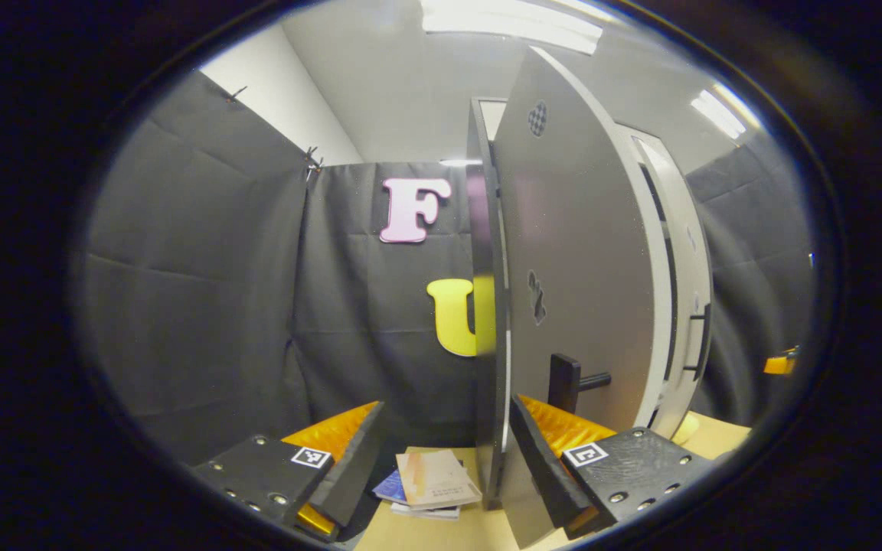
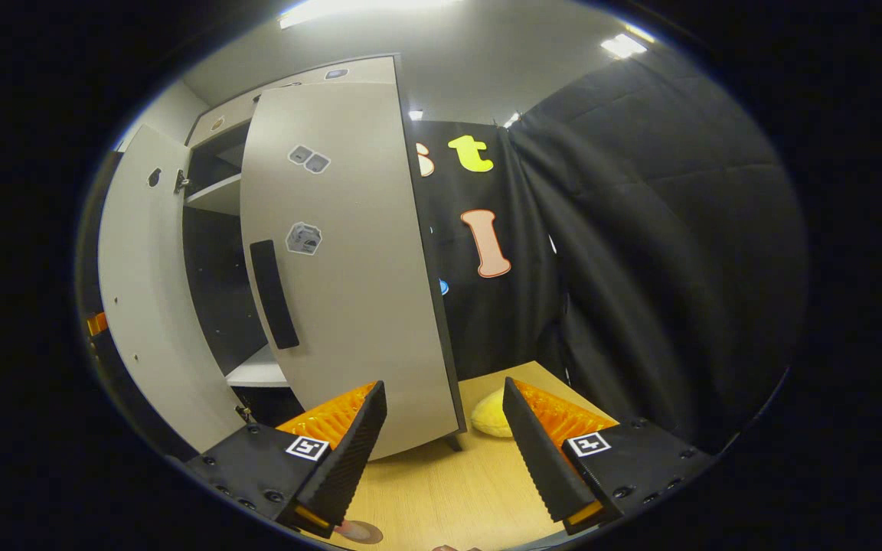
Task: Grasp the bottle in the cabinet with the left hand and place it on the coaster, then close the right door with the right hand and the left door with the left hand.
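**A:** Which step are you on?

**B:** I'd judge the door-closing part. Your left tool (image 1: 447, 409) is spread wide and holds nothing. A stack of books (image 1: 433, 478) lies on the bench (image 1: 399, 532) below the gap between its fingers. The free edge of the left door (image 1: 579, 252) stands inside that gap, close to the right-hand finger. The door's dark handle (image 1: 567, 380) sits just past that finger.

**A:** And the bottle?

**B:** Neither tool carries it, and I can't tell from here where it stands. The lower shelf (image 2: 257, 373) in the cabinet opening looks bare. A small round reddish thing (image 2: 358, 530) at the near edge of the bench might be the coaster, but it is too cut off to be sure.

**A:** What comes next?

**B:** The right door (image 2: 349, 252) goes first, with your right hand. It stands well open. Your right tool (image 2: 444, 385) is spread too, empty, with its left-hand finger in front of the door's lower corner. A soft yellow thing (image 2: 491, 417) lies on the bench just beyond the door's foot. Lay a finger flat on the door's outer face, near the long dark handle (image 2: 272, 295), and sweep it shut. Then press the left door home with the left tool. Mind that the doors don't meet edge to edge.

**A:** Any writing to read?

**B:** None legible. Each tool has a square black-and-white marker, the doors carry small patterned stickers, and the book covers are too small to make out.
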Demonstrator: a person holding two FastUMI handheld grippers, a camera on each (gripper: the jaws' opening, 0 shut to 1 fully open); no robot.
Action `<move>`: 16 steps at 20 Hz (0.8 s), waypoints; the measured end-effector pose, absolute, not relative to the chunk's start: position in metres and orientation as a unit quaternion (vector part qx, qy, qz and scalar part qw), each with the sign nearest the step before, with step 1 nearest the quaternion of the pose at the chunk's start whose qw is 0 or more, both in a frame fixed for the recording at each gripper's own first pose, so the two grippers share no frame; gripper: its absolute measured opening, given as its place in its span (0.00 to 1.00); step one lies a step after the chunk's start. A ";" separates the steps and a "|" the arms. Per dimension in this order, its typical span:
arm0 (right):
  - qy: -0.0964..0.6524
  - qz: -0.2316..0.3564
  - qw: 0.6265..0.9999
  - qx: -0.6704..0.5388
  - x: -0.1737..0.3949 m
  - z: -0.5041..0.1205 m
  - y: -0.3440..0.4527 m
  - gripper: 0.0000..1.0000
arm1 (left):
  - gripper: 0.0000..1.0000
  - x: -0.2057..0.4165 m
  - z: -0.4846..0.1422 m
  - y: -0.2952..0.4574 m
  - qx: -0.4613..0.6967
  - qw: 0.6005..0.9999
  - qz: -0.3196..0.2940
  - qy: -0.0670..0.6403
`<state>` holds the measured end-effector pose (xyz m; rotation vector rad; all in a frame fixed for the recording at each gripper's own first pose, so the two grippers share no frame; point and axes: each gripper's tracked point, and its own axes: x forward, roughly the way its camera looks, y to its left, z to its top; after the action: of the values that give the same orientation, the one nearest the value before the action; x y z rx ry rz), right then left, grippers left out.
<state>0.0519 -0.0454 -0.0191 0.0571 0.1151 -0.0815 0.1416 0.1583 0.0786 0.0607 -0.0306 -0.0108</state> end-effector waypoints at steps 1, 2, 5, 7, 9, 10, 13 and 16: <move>0.061 -0.036 0.997 0.032 0.052 -0.025 -0.043 0.97 | 0.99 0.138 0.078 0.153 0.032 0.999 -0.001 -0.015; 0.064 -0.033 0.997 0.036 0.055 -0.026 -0.045 0.97 | 0.99 0.135 0.078 0.146 0.033 0.999 0.005 -0.015; 0.069 -0.029 0.996 0.047 0.062 -0.028 -0.052 0.97 | 0.99 0.130 0.077 0.127 0.035 0.999 0.016 -0.018; 0.070 -0.026 0.996 0.048 0.067 -0.027 -0.057 0.97 | 0.99 0.133 0.079 0.113 0.035 0.999 0.011 -0.017; 0.070 -0.024 0.996 0.047 0.071 -0.027 -0.063 0.97 | 1.00 0.137 0.079 0.097 0.035 0.999 0.002 -0.017; 0.070 -0.023 0.996 0.047 0.072 -0.027 -0.066 0.97 | 1.00 0.140 0.080 0.088 0.033 0.999 -0.005 -0.017; 0.071 -0.022 0.996 0.048 0.078 -0.025 -0.078 0.97 | 1.00 0.147 0.079 0.063 0.032 0.999 -0.018 -0.017; 0.072 -0.027 0.996 0.052 0.080 -0.025 -0.093 0.97 | 1.00 0.156 0.080 0.034 0.042 0.999 -0.021 -0.020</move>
<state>0.0799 -0.0928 -0.0247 0.1049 0.1445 -0.0545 0.1562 0.0343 0.0804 0.0842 -0.0410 -0.0415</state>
